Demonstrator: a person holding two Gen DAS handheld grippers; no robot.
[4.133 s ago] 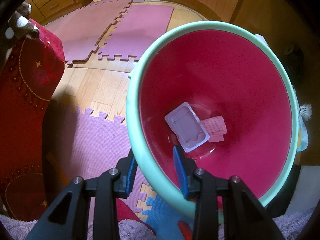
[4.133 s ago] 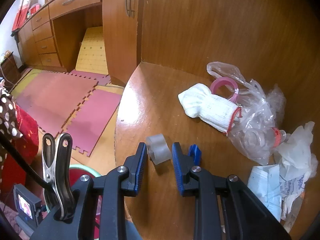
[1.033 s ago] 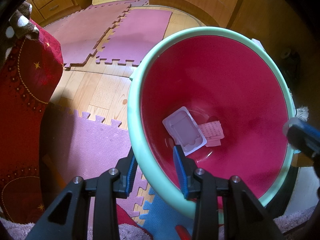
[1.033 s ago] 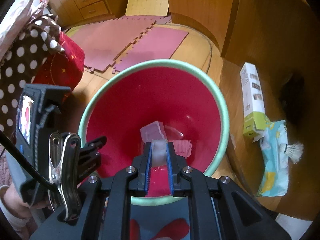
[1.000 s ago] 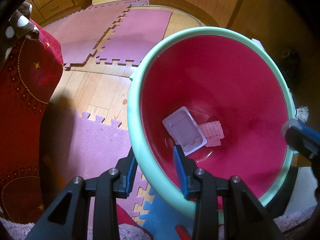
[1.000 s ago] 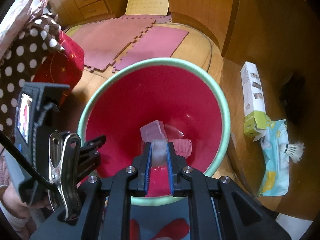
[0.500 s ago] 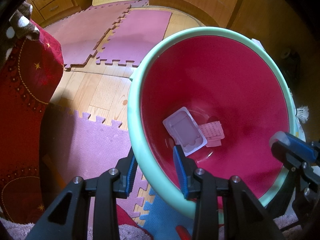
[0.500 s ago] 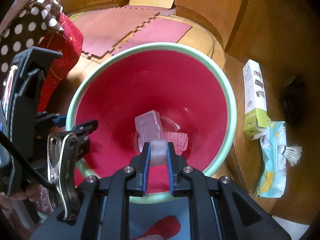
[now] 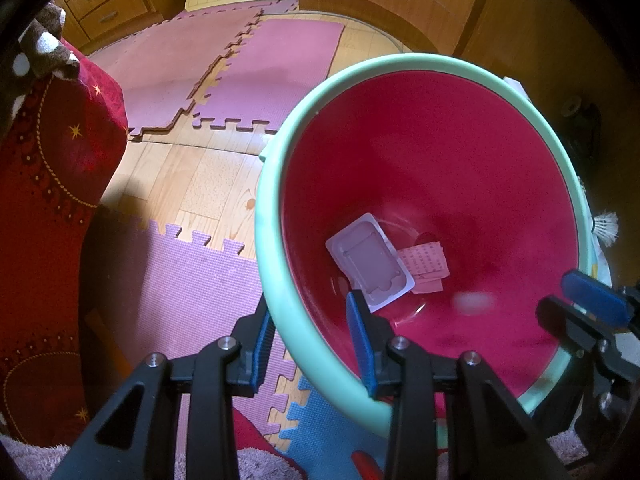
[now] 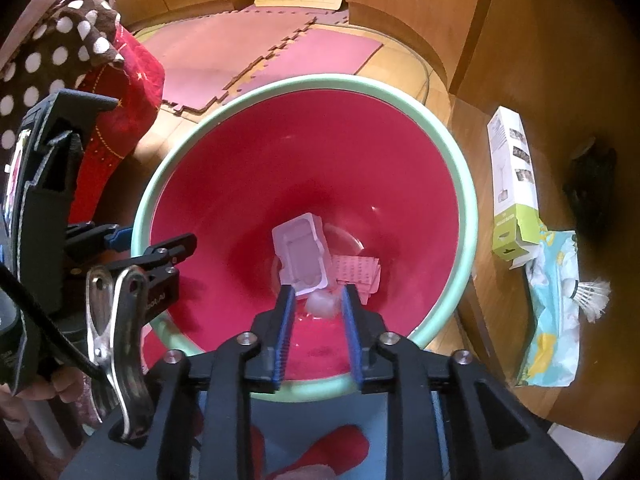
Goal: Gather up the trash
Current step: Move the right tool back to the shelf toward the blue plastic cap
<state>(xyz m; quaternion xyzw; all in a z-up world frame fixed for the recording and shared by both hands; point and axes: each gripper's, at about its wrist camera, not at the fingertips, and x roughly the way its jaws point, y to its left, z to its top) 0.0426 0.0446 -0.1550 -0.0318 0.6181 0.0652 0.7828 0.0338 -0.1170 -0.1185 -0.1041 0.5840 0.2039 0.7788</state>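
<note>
My left gripper [image 9: 310, 322] is shut on the mint-green rim [image 9: 272, 280] of a red bin and holds it. The bin's rim [image 10: 466, 216] also shows in the right wrist view. My right gripper [image 10: 317, 300] is open over the bin's mouth; it also shows in the left wrist view [image 9: 576, 304]. A small translucent piece of trash [image 10: 322, 303], blurred, is falling between the right fingers; it shows as a pale smear [image 9: 472, 302] in the left wrist view. On the bin's floor lie a white plastic tray [image 9: 368, 262] and pink printed paper [image 9: 426, 260].
A wooden shelf beside the bin holds a white and green box [image 10: 514, 184], a light blue packet [image 10: 554, 308] and a shuttlecock [image 10: 590, 292]. Pink and purple foam mats [image 9: 240, 60] cover the floor. A red cushion [image 9: 48, 184] stands at the left.
My right gripper opened over the bin and let go of the translucent piece, which is dropping into it. The left gripper and bin have stayed put.
</note>
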